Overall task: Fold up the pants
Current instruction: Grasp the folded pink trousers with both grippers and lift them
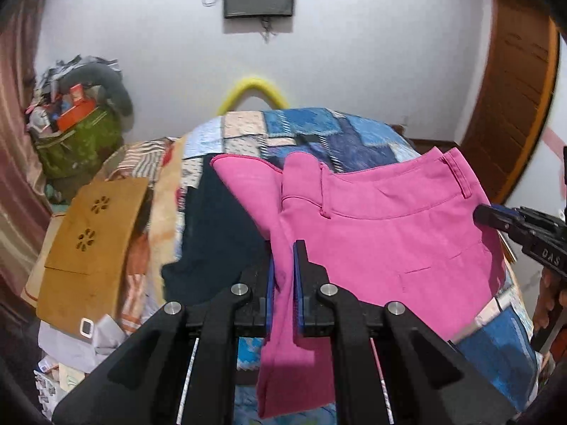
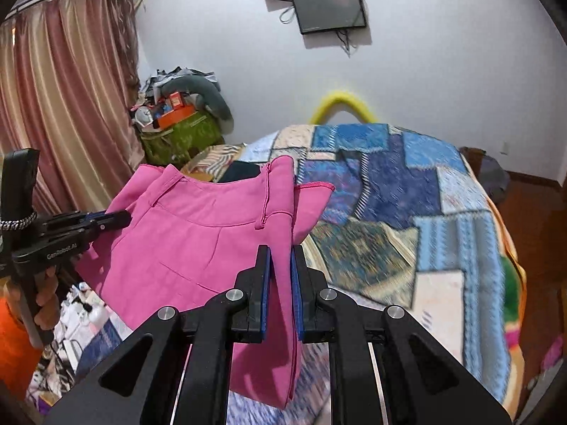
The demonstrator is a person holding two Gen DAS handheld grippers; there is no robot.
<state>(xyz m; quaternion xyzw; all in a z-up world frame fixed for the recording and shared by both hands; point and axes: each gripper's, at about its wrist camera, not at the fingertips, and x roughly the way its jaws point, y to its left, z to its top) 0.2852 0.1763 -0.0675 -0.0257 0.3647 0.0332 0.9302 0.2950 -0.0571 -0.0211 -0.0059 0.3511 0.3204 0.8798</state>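
Note:
Pink pants (image 1: 382,233) are held up above a bed with a blue patchwork blanket (image 1: 319,131), waistband stretched between my two grippers. My left gripper (image 1: 283,248) is shut on one edge of the waistband, fabric hanging down between its pads. My right gripper (image 2: 281,251) is shut on the other edge of the pants (image 2: 198,241). The right gripper also shows in the left wrist view (image 1: 489,216), touching the pants. The left gripper shows in the right wrist view (image 2: 117,217). The legs hang out of sight.
A dark garment (image 1: 219,233) lies on the blanket (image 2: 425,212). A brown cardboard bag (image 1: 92,244) and clutter sit left of the bed. A green bag (image 2: 177,134) full of things stands by the curtain (image 2: 60,106). A wooden door (image 1: 514,99) is at the right.

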